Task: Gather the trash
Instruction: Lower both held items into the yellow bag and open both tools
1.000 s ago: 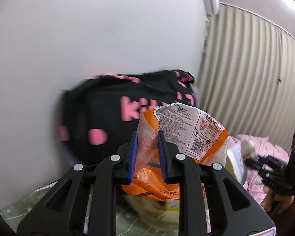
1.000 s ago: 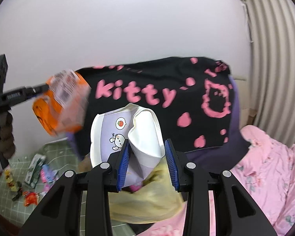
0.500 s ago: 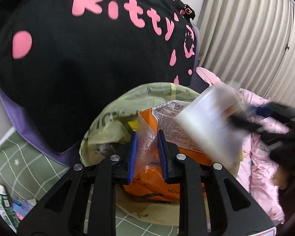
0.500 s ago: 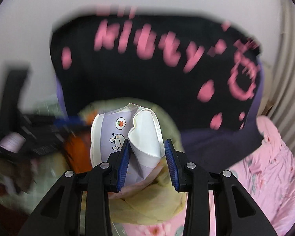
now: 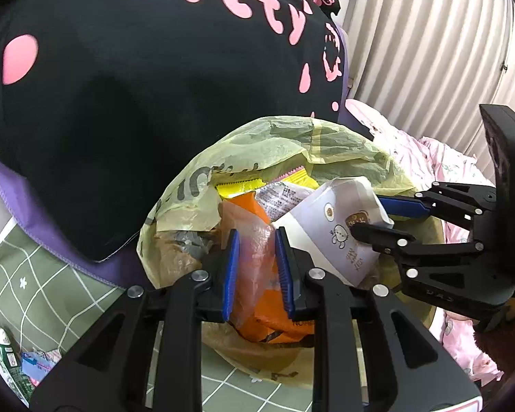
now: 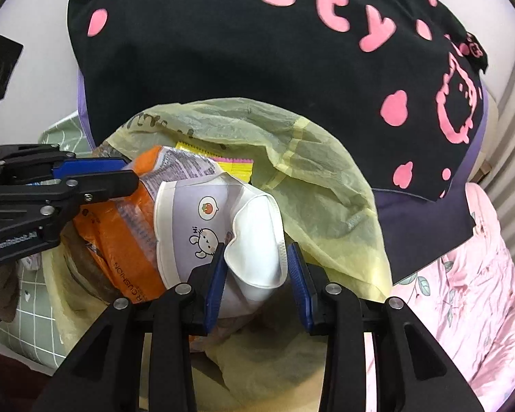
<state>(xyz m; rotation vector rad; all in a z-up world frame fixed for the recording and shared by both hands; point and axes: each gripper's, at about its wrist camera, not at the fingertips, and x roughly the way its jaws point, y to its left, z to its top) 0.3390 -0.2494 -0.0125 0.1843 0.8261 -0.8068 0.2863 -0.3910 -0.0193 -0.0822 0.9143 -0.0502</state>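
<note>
Left tool [image 5: 255,269] pinches the orange snack wrapper [image 5: 257,250], centre frame over the yellow trash bag [image 5: 285,144]; right tool [image 6: 255,274] clamps a white pouch [image 6: 223,226]. Both look light, crinkly and slippery, so I'd grip folded edges.

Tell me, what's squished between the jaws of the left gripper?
An orange snack wrapper is pinched in the left gripper, shown best in the left wrist view, right over the open yellow trash bag.
</note>
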